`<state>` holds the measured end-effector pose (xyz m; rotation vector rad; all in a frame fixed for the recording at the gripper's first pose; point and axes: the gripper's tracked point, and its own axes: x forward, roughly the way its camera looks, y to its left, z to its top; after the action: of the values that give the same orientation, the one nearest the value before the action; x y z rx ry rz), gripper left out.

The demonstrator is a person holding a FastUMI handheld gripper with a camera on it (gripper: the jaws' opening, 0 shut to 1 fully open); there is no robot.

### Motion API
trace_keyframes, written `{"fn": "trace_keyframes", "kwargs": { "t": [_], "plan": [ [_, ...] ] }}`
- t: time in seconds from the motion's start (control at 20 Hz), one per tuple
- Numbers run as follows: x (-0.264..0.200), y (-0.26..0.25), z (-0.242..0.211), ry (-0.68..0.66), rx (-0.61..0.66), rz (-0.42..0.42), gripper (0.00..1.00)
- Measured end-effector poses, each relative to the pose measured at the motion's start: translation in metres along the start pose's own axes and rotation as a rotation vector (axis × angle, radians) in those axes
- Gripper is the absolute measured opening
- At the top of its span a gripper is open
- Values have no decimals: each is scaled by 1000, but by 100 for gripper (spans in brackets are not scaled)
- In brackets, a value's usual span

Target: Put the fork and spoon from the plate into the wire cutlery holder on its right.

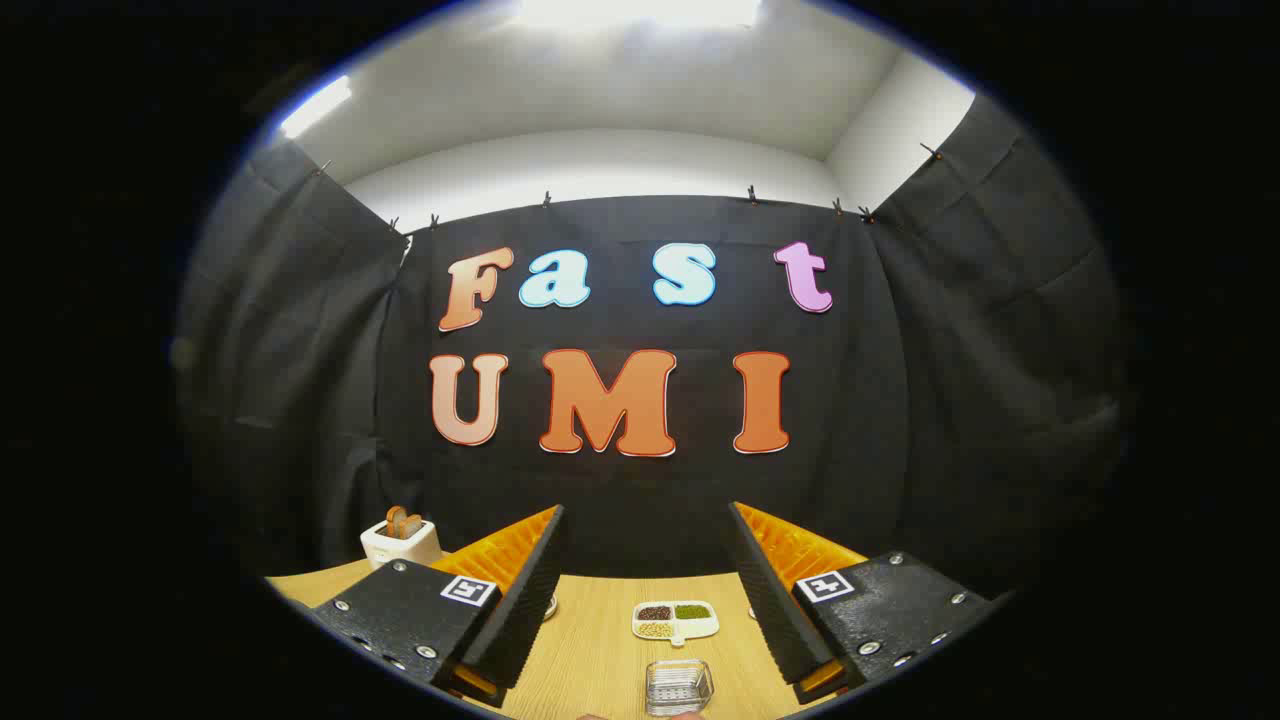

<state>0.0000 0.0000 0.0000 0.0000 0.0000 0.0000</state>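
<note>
Gripper view, tongs [648, 585]: held above the worktop, the two black fingers [520, 600] spread wide apart, orange backing behind each, nothing between them.
Gripper view, worktop [590, 650]: pale wood, running back to the black cloth wall.
Gripper view, holder [678, 686]: a small see-through basket of wire or clear ribs, low between the fingers and nearest the camera; whether any cutlery is inside cannot be told.
Gripper view, dish [675, 620]: white, divided into compartments holding dark, green and pale grains; just beyond the holder, between the fingers.
Gripper view, toaster [400, 543]: white, with brown slices standing in it, beyond the left finger near the wall.
</note>
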Motion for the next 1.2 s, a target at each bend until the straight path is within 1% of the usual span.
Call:
{"fn": "trace_keyframes", "kwargs": {
  "t": [0.25, 0.55, 0.65, 0.95, 1.2],
  "plan": [
    [0, 10, 6, -25, -9, 24, 93],
    [2, 5, 11, -60, -62, -13, 93],
    [3, 1, 11, -63, -52, -27, 93],
    [3, -3, 12, -58, -36, -30, 93],
    [10, 16, 3, -44, -58, 6, 93]
  ]
}}
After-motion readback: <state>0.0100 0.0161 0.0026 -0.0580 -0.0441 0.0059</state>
